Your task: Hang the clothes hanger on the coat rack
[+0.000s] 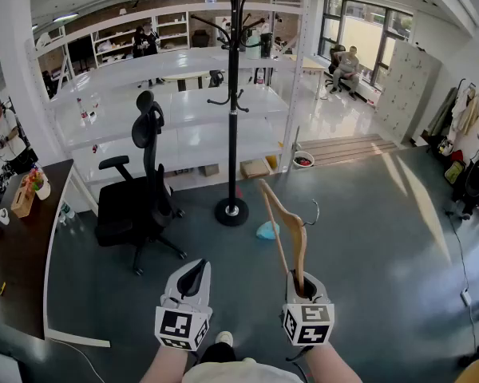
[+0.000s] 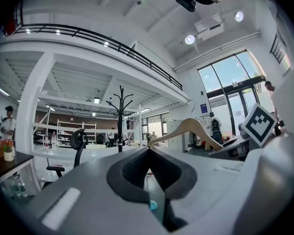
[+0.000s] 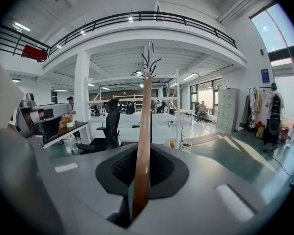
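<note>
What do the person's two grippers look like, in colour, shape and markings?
Both the left gripper and the right gripper have pale grey, wedge-shaped bodies with black ribbed pads inside. Each carries a white cube with black square markers.

I'm looking down at a grey-green floor (image 1: 367, 246), with sunlight streaking across its right side. The coat rack (image 1: 232, 102) is standing on it by a round black base. A pale blue object (image 1: 267, 230), too small to identify, is lying just beside that base on the right. A black office chair (image 1: 140, 190) is sitting on its castors left of the rack. A dark worktop (image 1: 16, 250) is running along the far left. White shelving (image 1: 184, 114) is standing behind the rack, with a cardboard box (image 1: 255, 167) and a bowl (image 1: 302, 160) lying at its foot. A low wooden platform (image 1: 347, 148) is resting further right. A thin cable (image 1: 457, 250) is trailing near the right edge.
</note>
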Demonstrator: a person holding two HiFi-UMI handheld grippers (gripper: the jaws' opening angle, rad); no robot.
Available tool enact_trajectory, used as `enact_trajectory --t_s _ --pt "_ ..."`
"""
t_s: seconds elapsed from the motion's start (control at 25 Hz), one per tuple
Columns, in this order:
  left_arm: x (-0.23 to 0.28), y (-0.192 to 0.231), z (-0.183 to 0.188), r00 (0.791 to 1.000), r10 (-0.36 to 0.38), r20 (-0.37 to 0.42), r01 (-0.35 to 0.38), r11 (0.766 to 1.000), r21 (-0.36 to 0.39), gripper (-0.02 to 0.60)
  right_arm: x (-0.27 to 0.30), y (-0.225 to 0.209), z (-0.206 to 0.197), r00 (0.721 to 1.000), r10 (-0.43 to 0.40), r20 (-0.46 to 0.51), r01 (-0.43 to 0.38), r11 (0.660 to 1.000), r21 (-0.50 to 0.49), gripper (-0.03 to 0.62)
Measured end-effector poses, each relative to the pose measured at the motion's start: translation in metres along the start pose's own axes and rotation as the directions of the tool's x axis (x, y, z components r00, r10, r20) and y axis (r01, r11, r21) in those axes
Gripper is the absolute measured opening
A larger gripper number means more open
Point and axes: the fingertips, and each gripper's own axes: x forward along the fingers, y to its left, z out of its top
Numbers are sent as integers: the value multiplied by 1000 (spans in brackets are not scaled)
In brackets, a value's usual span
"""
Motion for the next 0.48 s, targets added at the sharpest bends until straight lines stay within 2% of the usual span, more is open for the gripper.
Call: enact_trajectory --t_s 0.48 --pt "-3 -3 -2 1000 7 4 -7 1000 0 0 1 1 -2 1000 11 1 -11 1000 -1 49"
